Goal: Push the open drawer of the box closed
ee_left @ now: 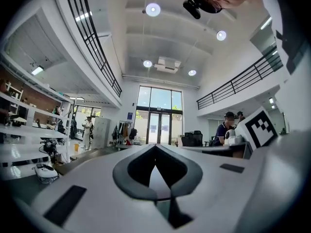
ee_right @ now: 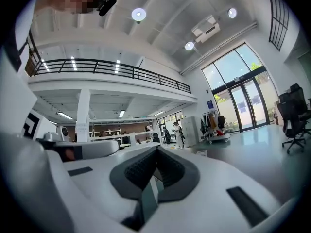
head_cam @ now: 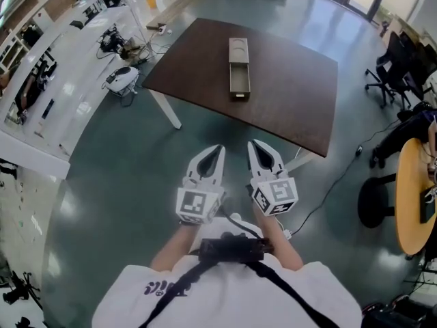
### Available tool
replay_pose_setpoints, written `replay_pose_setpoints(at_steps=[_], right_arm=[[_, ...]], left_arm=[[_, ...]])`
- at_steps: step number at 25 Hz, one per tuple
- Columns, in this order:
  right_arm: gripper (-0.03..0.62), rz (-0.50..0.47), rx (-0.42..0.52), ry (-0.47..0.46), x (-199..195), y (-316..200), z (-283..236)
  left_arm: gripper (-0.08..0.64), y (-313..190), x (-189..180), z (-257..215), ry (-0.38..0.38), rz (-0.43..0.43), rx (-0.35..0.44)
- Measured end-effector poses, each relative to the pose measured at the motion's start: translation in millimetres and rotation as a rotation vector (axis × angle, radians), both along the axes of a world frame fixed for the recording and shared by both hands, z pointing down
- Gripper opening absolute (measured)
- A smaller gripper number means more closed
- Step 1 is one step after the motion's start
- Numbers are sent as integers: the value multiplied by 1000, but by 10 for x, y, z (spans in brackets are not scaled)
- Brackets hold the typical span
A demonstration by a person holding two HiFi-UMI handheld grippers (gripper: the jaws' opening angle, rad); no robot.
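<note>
Drawer (head_cam: 240, 82) stood pulled out of the box (head_cam: 239, 50) on the dark table (head_cam: 300, 94), facing the person. Left gripper (head_cam: 217, 150) and right gripper (head_cam: 254, 145) were closed, empty, well short of the table. Approach judged in hand; next, a closed tip must meet the drawer front squarely.

No words or numbers can be read.
The dark print (head_cam: 164, 287) on the white shirt (head_cam: 225, 303) is too distorted, the blue sign (ee_left: 130, 115) beside the glass doors is too small, and the marker cubes (head_cam: 198, 206) (head_cam: 276, 197) carry only black-and-white square patterns.
</note>
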State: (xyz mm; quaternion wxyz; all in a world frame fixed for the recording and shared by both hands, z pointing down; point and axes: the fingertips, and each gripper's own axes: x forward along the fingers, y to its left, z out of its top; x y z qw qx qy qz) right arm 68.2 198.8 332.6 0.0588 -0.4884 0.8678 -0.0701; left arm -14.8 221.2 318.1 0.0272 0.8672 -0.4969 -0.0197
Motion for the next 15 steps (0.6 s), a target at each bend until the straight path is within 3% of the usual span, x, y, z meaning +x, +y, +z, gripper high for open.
replay_pose_setpoints(at_steps=[7,15], right_arm=[[6,23,-3,41,-163,-780,89],[6,94,36,68,-402,-1961,-128]], left_arm=[[9,-899,-66,199,4,63,5],[9,-2258,-297,-37,33,138,53]])
